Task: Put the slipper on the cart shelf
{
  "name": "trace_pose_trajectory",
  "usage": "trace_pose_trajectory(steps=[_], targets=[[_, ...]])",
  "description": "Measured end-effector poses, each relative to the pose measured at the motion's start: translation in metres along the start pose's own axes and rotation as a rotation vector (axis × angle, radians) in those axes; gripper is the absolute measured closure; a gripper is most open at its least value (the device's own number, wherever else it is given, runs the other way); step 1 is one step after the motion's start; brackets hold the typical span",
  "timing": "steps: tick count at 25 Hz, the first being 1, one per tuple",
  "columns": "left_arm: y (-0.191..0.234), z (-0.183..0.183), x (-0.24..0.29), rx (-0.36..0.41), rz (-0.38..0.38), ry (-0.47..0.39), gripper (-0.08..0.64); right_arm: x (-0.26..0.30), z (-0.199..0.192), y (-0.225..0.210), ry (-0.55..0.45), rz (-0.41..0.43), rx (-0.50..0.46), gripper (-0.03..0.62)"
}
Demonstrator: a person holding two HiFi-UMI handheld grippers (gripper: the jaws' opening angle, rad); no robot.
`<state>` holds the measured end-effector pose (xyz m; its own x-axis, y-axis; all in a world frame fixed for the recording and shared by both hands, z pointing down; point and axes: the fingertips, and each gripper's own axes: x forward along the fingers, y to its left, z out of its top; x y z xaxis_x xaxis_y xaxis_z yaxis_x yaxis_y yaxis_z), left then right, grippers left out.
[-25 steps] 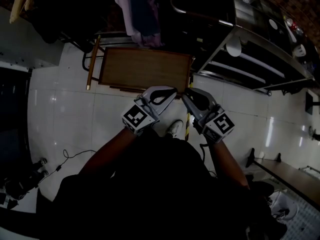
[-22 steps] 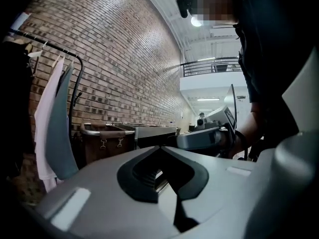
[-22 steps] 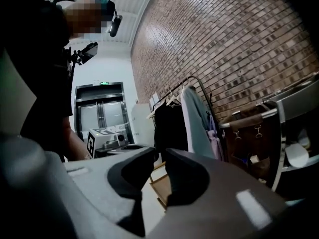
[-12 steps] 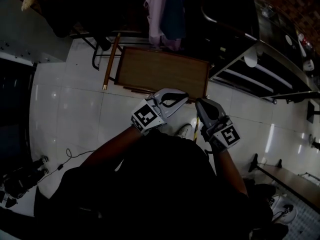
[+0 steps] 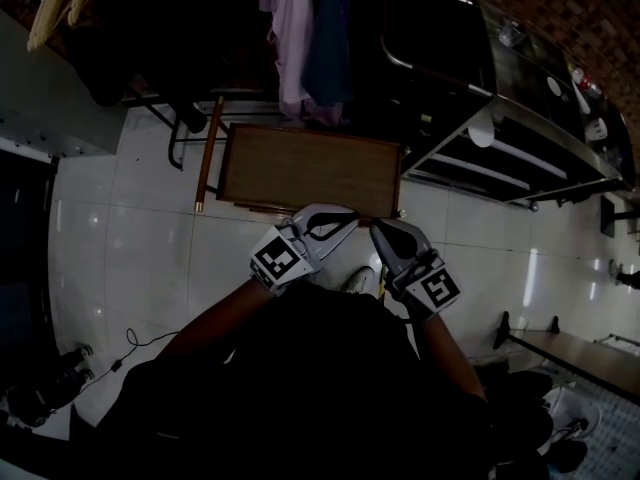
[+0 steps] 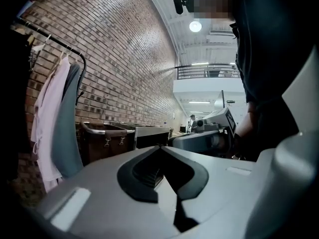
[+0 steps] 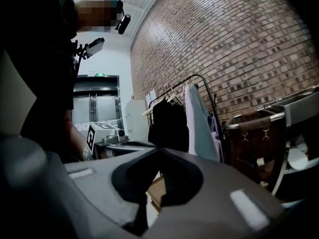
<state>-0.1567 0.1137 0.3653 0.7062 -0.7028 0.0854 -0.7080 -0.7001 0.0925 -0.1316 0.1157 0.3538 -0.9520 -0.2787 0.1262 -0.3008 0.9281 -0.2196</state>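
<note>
The cart's brown wooden top shelf stands on the white tiled floor just ahead of me. My left gripper and right gripper hover side by side over the shelf's near edge, tips almost touching each other. In the left gripper view the left gripper has its jaws shut with nothing between them. The right gripper is likewise shut and empty. A small white shoe-like thing lies on the floor below the grippers; whether it is the slipper I cannot tell.
A clothes rack with hanging garments stands behind the cart. A dark canvas bin and a steel counter stand to the right. A cable trails on the floor at left, and a low bench is at lower right.
The head view has swayed right and back left. Both grippers stay close together at the cart's near edge, now a little nearer each other.
</note>
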Motion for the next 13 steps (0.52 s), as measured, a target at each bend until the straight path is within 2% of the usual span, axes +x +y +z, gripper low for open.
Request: trace_pose_trajectory(steps=[13], targets=[[-0.009,-0.010,-0.006,0.000,0.011,-0.003,0.557,-0.003,-0.006,0.008,-0.006,0.021,-0.009,0.591]])
